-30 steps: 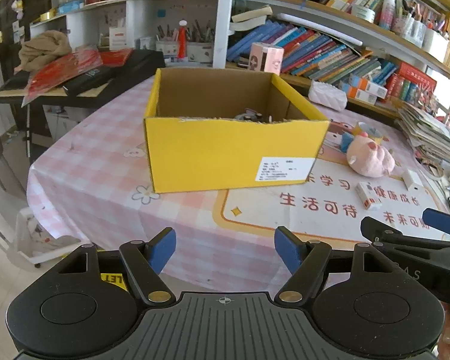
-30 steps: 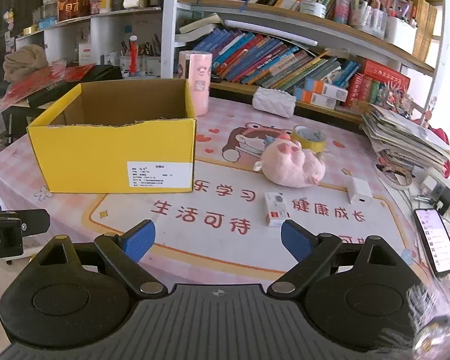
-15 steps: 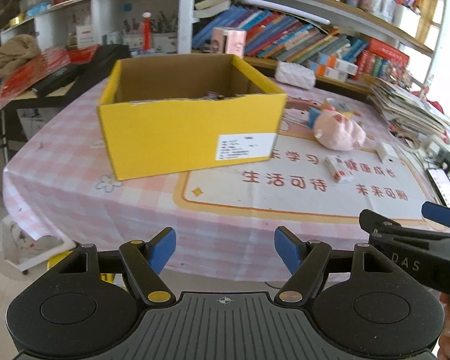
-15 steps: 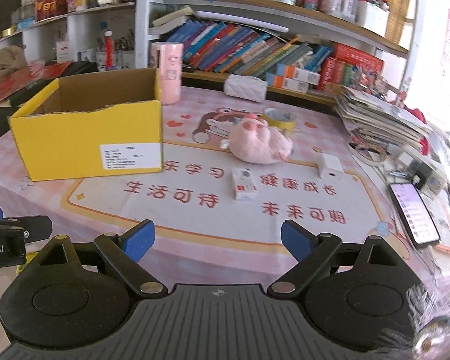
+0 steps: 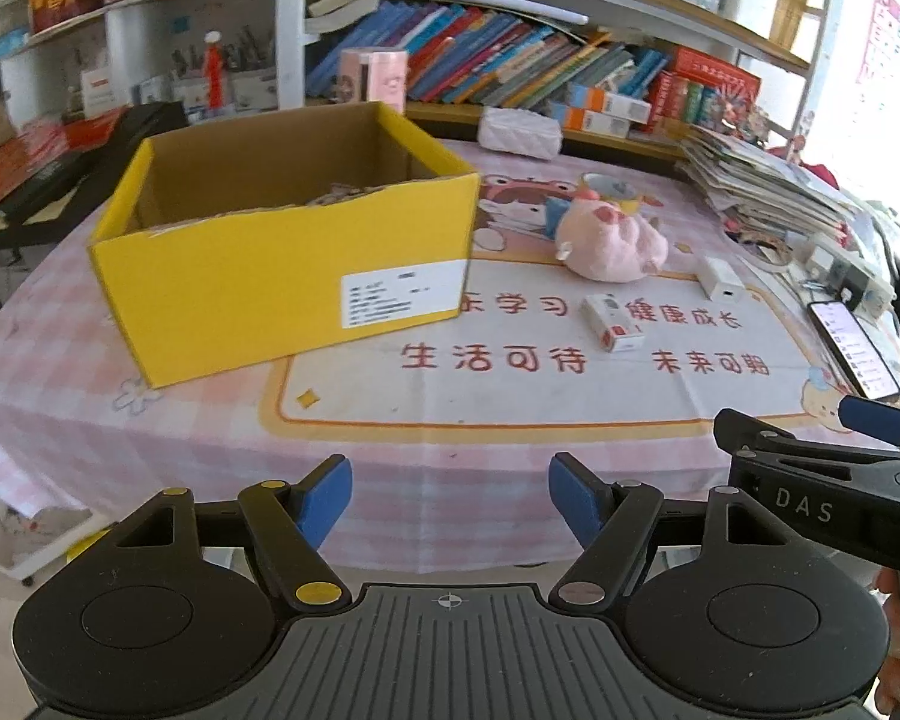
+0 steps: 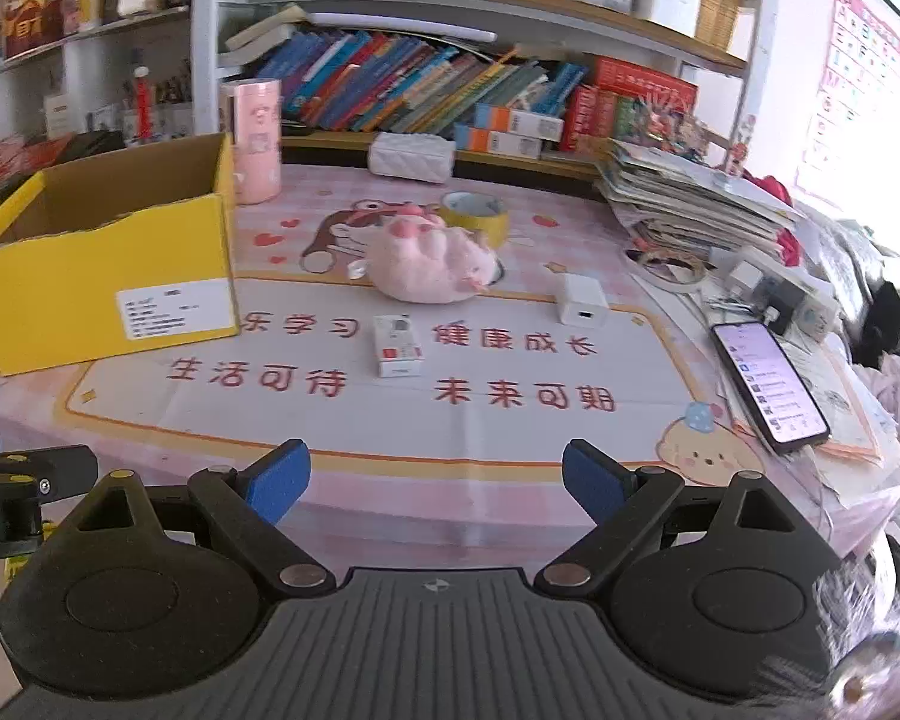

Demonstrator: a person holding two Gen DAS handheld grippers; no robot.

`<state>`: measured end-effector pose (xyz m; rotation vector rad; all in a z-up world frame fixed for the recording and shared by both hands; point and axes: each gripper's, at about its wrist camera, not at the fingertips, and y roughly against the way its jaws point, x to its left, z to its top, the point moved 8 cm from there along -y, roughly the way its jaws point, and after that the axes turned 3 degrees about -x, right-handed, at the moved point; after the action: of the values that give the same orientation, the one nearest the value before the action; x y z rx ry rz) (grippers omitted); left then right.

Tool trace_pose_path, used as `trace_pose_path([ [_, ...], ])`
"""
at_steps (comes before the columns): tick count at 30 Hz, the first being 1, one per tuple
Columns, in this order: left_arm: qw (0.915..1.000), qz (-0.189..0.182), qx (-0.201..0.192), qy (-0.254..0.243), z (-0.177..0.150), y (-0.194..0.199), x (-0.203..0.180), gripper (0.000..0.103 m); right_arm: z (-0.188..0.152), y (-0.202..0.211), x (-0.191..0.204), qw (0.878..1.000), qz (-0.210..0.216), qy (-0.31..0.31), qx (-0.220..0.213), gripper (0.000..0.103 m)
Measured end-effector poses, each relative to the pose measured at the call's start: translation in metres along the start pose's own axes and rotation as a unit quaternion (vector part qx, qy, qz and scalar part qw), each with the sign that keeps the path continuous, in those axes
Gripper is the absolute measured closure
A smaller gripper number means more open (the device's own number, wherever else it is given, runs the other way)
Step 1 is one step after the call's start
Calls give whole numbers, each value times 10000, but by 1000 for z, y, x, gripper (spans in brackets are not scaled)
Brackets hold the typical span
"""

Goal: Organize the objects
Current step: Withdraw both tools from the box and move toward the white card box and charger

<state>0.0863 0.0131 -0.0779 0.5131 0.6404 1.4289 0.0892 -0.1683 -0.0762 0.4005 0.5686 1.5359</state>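
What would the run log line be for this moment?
phase: approach | left gripper: open, holding nothing | right gripper: open, holding nothing | yellow box: open-topped | pink plush, small white-red box: on table

Yellow box (image 5: 282, 276) contents mostly hidden

The table (image 6: 510, 474) bears a yellow box (image 6: 90, 300), plush pig (image 6: 432, 267), charger (image 6: 581, 299) and phone (image 6: 768, 387).

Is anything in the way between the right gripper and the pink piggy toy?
Only the small red-and-white box lies on the mat between the open right gripper and the pink pig plush. It is low and flat.
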Motion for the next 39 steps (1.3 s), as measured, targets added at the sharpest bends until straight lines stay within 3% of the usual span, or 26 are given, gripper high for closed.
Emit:
trace_pose_path([
  [13,9999,-132,11,-95,25,-30,-27,29,15,-29,-28,9998,-165,-57,120,12],
  [39,9998,74,167,15,80,-115,-80,29,67,-130,-85,9993,88,48,369,12],
])
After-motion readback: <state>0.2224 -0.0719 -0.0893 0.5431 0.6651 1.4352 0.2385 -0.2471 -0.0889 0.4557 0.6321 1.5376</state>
